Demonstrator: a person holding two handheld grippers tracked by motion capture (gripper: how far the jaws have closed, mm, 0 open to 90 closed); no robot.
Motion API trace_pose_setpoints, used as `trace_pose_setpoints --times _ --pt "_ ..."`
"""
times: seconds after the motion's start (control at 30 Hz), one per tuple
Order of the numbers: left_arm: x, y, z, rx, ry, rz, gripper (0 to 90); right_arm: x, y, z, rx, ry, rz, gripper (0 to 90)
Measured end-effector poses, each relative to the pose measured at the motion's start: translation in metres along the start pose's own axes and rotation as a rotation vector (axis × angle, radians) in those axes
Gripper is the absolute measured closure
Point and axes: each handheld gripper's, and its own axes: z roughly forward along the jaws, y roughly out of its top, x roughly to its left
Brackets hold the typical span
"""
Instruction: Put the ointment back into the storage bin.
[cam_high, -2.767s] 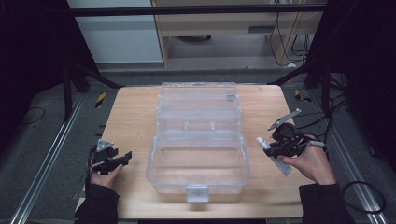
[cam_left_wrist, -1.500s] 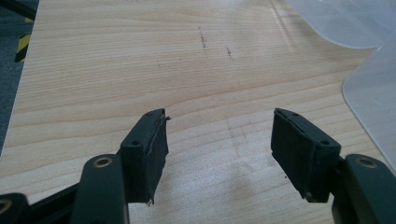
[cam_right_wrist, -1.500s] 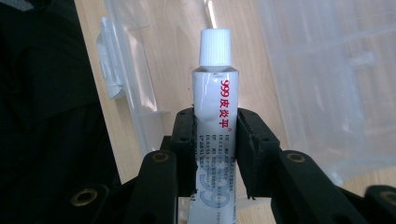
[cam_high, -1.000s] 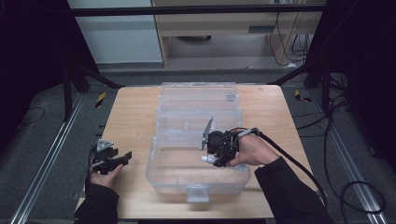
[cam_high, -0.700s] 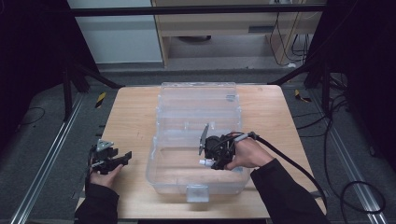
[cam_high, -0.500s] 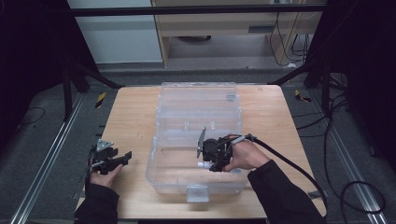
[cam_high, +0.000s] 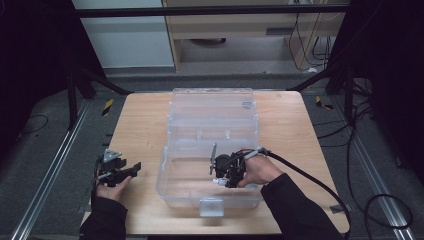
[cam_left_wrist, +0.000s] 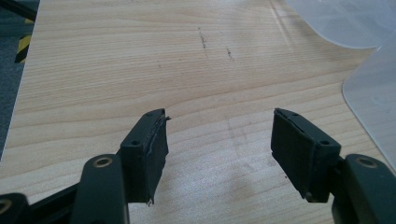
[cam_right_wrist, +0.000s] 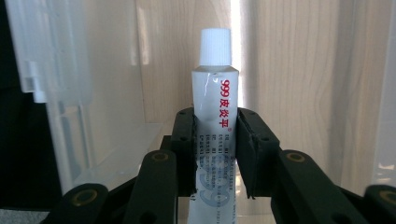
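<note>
Two tools: right tool (cam_right_wrist: 215, 135) clamped on white tube (cam_right_wrist: 215, 107), left tool (cam_left_wrist: 219, 140) wide open, empty.

Left tongs (cam_left_wrist: 219, 149) gape wide; right tongs (cam_right_wrist: 215, 154) are clamped tight.

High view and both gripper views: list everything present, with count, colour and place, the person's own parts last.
Table: one, light wood, centre of the floor.
Storage box: one, clear plastic, lid open, mid-table.
Tube: one, white with red print and a white cap, held over the box's near half.
Left gripper: one, black, open, over the table's near-left edge.
Right gripper: one, black, shut on the tube, inside the box.
Hands: two, left hand, right hand, in dark sleeves.
</note>
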Motion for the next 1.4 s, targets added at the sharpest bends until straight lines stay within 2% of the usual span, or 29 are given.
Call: trace_pose_setpoints --times 0.17,0.33,0.53,0.7,0.73,0.77,1.0,1.4 --pt "0.0 0.0 0.0 0.001 0.001 0.0 35.8 -0.002 -0.001 0.008 0.017 0.001 -0.011 69.9" --pt "0.0 0.0 0.0 0.0 0.001 0.0 35.8 -0.004 -0.005 0.015 0.04 0.0 0.007 69.9" --pt "0.0 0.0 0.0 0.001 0.0 -0.002 35.8 -0.006 -0.009 0.022 0.038 0.001 -0.007 69.8" --pt "0.0 0.0 0.0 0.001 0.001 -0.002 35.8 -0.007 -0.011 0.03 0.047 0.011 0.0 69.8" --pt "0.0 0.0 0.0 0.0 0.001 -0.002 35.8 -0.007 -0.011 0.031 0.05 0.013 0.018 69.8" --pt "0.0 0.0 0.0 0.0 0.001 0.001 35.8 -0.007 -0.012 0.033 0.047 0.012 0.006 69.8" --pt "0.0 0.0 0.0 0.001 0.001 -0.001 35.8 -0.008 -0.012 0.043 0.06 0.022 0.005 69.8" --pt "0.0 0.0 0.0 0.001 0.001 -0.001 35.8 -0.007 -0.012 0.048 0.076 0.029 0.0 69.6"
